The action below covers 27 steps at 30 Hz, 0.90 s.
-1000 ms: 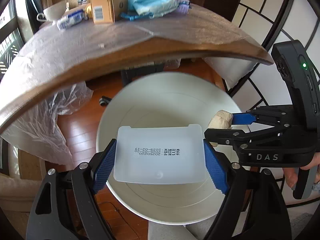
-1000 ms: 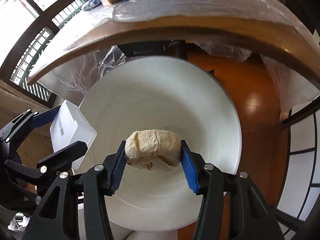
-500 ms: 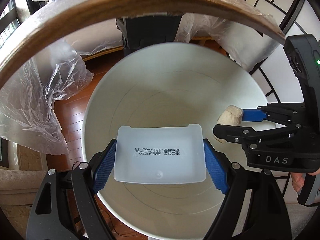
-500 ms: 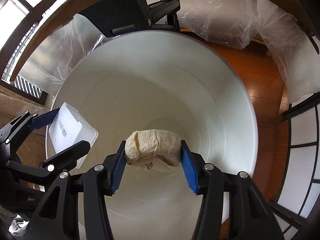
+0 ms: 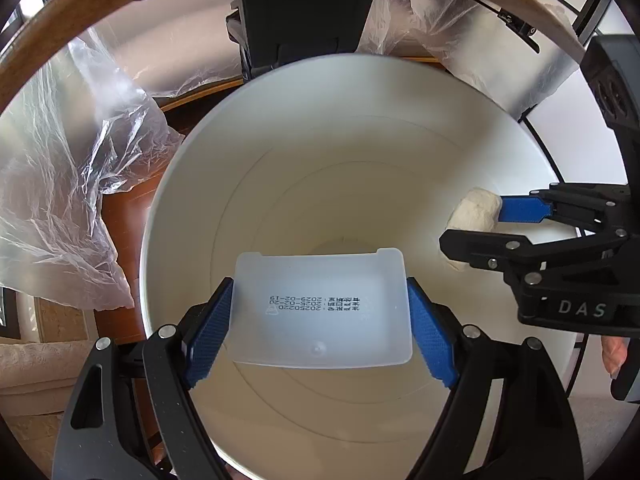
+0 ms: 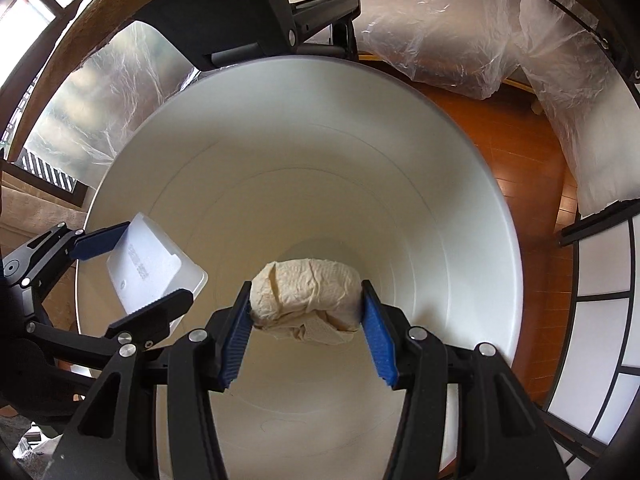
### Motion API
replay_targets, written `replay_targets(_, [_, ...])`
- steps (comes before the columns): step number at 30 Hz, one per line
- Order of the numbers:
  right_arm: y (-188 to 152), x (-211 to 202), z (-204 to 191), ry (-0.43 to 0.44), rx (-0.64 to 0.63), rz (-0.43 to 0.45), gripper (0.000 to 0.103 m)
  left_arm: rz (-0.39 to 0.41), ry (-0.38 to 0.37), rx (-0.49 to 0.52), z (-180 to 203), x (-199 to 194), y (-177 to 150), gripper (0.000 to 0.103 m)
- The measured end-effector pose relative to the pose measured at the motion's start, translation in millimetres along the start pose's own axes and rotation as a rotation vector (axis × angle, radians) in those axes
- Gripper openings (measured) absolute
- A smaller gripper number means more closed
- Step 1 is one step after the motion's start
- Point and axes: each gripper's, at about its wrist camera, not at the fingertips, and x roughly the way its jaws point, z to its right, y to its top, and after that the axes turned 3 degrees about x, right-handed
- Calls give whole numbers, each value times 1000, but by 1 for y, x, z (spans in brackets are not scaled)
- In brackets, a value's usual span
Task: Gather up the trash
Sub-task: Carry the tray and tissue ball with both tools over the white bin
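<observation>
One white bin (image 5: 192, 184) stands on the wooden floor (image 6: 516, 168), and everything else is placed relative to it. Two grippers are over its mouth, each one with two blue pads. The left gripper (image 5: 319, 316) is clenched on one translucent plastic tray (image 5: 322, 312); the two pads press the tray's short sides, and the tray is held above the inside of the bin, on the near side of its opening. One line of small printed text with dates can be read on the tray, upside down. The right gripper (image 6: 306, 312) grasps one crumpled paper wad (image 6: 306, 296), beige in colour, squeezed between its two pads and hanging over the middle of the bin. In the left wrist view the same wad (image 5: 474, 216) is seen near the right wall of the bin, and the right gripper (image 5: 486, 226) reaches in from that side with the letters DAS on its body. In the right wrist view the tray (image 6: 154, 266) and the left gripper (image 6: 140, 270) appear at the left edge of the bin, just inside the rim. The bottom of the bin looks bare in both views. Beyond the bin, one curved wooden table edge (image 5: 120, 4) passes above, with clear plastic sheet (image 5: 60, 184) hanging from it down to the left and to the far right of the bin. One dark stand (image 6: 280, 12) rises just behind the far rim.
</observation>
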Motion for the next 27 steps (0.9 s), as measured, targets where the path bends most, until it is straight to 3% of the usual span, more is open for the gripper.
replay_targets(27, [1, -3, -10, -21, -18, 13, 51, 1, 20, 54, 0, 5, 0, 83])
